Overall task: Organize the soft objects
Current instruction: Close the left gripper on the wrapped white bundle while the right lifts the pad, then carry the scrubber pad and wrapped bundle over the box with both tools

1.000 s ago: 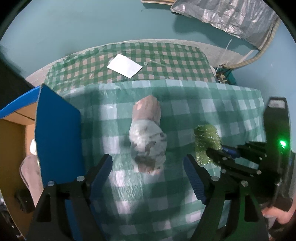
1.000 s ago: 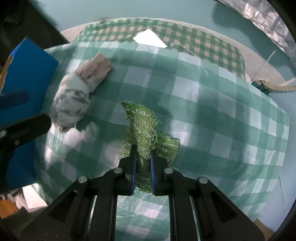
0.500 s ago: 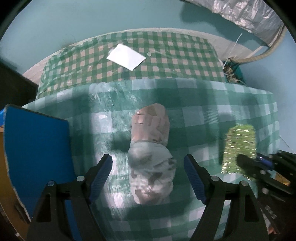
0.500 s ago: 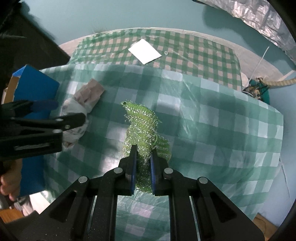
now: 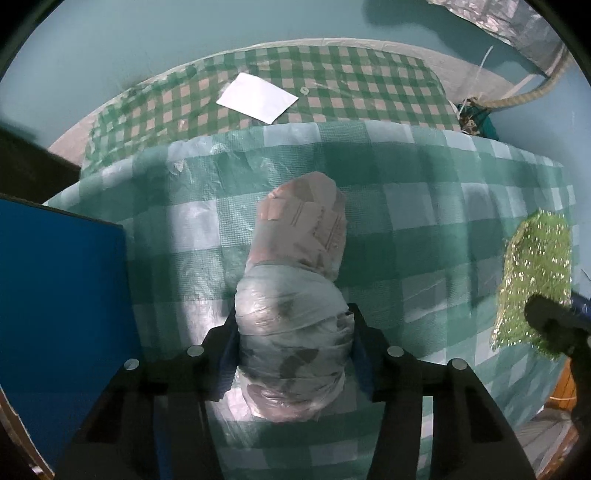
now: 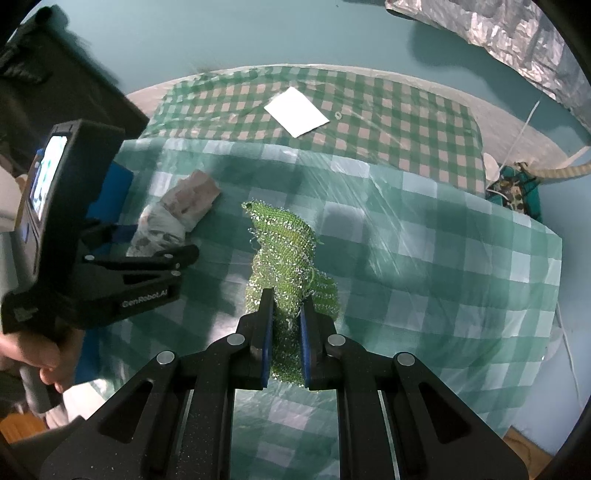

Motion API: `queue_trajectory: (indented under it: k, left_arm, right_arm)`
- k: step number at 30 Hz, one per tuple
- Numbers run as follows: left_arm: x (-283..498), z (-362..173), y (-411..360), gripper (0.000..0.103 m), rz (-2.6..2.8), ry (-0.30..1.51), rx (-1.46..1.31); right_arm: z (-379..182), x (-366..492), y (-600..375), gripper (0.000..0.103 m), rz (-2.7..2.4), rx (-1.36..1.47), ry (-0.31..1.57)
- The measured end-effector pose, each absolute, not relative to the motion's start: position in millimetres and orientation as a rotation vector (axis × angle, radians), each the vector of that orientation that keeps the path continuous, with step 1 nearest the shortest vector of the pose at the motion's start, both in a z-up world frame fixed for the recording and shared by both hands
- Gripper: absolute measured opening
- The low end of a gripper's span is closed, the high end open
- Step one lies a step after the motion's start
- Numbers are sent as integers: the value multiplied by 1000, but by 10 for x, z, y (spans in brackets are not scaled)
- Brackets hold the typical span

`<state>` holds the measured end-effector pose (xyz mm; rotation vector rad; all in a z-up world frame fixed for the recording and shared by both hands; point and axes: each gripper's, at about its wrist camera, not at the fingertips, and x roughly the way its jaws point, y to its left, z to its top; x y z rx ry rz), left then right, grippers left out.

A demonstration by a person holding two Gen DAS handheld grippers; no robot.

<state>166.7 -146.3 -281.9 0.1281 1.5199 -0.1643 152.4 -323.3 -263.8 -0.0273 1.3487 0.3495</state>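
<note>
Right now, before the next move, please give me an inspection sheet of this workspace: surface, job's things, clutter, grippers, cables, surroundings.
Surface: green checked cloth under clear plastic; a smaller-checked cloth lies behind.
Job's things: plastic-wrapped bundle lying on the cloth; green glitter scrubber in the right gripper; blue box at the left.
Clutter: white paper on the far cloth.
Grippers: left gripper closed on the bundle's near end; right gripper closed on the scrubber.
Cables: white cord and a woven rope at the far right.
Surroundings: teal wall; silver foil sheet top right.
</note>
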Motion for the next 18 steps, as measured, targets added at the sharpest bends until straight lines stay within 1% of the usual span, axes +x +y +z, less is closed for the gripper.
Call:
queue_trajectory:
  k: [3, 12, 18]
  left_arm:
    - [1642, -2799, -1422, 49, -172, 1514, 110]
    - [1469, -2574, -1377, 48, -163, 1447, 177]
    - [1268, -2357, -1303, 48, -176, 1410, 171]
  right_arm:
    - [-2611, 1521, -3222, 10, 356, -30, 1345]
    - [-2494, 1468, -3183, 10, 380, -40, 1328]
    - [-2383, 1414, -3168, 10, 394, -51, 1315]
